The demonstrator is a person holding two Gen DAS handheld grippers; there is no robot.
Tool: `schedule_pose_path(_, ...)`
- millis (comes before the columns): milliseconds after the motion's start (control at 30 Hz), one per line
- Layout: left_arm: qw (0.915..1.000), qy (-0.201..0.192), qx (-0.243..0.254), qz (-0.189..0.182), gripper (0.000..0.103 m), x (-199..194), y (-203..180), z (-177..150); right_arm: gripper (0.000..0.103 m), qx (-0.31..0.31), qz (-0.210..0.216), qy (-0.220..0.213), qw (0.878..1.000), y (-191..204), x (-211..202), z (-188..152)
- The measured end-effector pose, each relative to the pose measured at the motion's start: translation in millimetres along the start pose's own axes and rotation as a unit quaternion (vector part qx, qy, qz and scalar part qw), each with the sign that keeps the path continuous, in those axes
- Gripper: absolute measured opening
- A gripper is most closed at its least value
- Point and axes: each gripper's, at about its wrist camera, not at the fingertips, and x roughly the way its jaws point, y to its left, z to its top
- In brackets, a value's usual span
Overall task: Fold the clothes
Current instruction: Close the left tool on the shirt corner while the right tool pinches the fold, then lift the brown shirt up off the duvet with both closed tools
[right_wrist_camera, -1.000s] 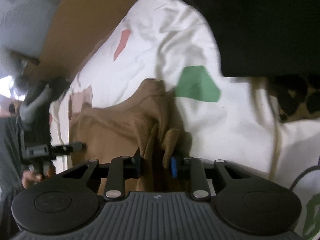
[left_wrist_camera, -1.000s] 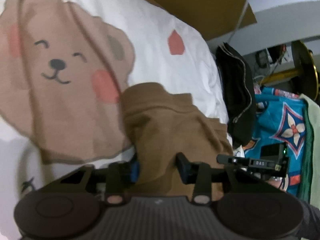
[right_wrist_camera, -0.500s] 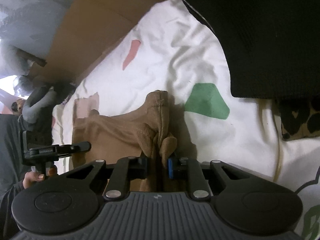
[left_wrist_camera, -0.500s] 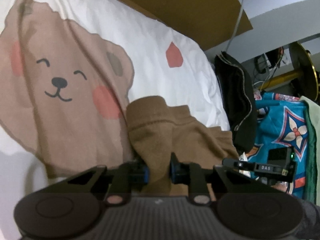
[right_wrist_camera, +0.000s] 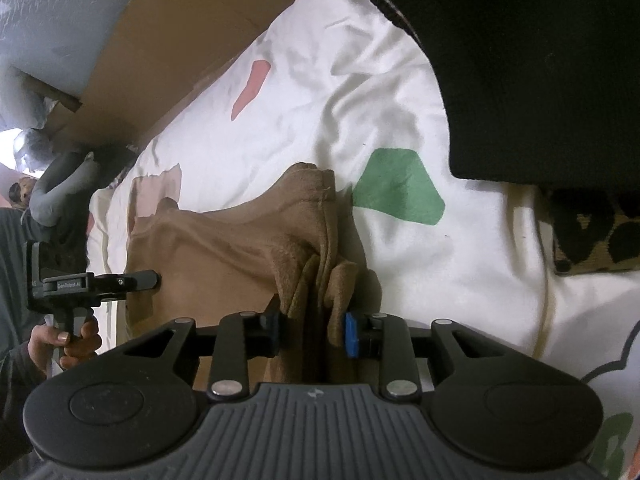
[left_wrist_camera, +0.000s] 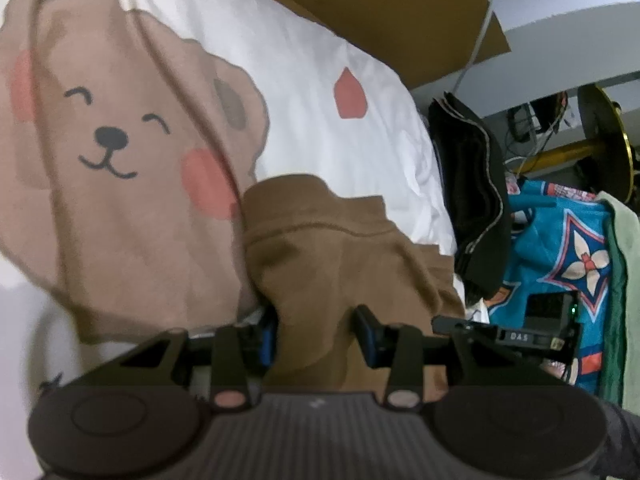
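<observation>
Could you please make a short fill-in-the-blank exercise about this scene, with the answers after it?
1. The garment that lies between the fingers of both tools is ____ in colour.
2. The bedsheet under it shows the printed face of a smiling ____.
3. In the right wrist view, the patch on the sheet beside the garment is ____.
4. In that same view, the other tool shows on the ____ side.

Answers: brown; bear; green; left

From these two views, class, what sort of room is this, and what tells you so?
Most likely a bedroom. A brown garment lies on a white duvet printed with a cartoon bear, cardboard stands behind the bed, and a black garment hangs over patterned fabrics beside it.
</observation>
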Motion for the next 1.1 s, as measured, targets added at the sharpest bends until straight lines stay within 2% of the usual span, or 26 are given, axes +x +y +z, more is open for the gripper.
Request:
schedule_pose_path(67,1.0,0.0,0.007,0.006,0.037,1,-3,0,0.034,-0.011,-0.004,-0.003,1.0,5,2,-1)
schedule_pose_path(100,0.9994,0.001,0.025,0.023,0.028,2,-7,-1,0.025,-0.017,-0.007,-0.004,1.0,7,3,-2)
schedule_pose_path(133,0.9989,0.002,0.035,0.03,0.025,2,-10,-2,0.021,-0.024,-0.01,-0.004,1.0,10,4,-2)
schedule_pose_path(233,0.998,0.004,0.043,0.045,0.015,1,-17,-4,0.015,-0.03,-0.013,-0.003,0.999,13,2,-2)
schedule_pose_path(500,0.9932,-0.01,0.058,0.101,0.011,-9,-47,-12,0.013,-0.06,-0.041,-0.027,0.997,36,-11,-6)
schedule_pose_path(600,0.9878,-0.013,0.058,0.144,0.01,-12,-63,-17,0.013,-0.064,-0.05,-0.038,0.996,48,-18,-10)
schedule_pose_path(833,0.9762,-0.016,0.08,0.201,0.01,-29,-113,-27,0.012,-0.094,-0.091,-0.05,0.99,90,-42,-22)
schedule_pose_path(1000,0.9738,-0.028,0.055,0.219,0.009,-54,-146,-43,0.012,-0.089,-0.091,-0.057,0.99,114,-76,-31)
schedule_pose_path(1100,0.9733,-0.025,0.064,0.219,0.01,-68,-166,-53,0.012,-0.086,-0.095,-0.053,0.99,125,-96,-39)
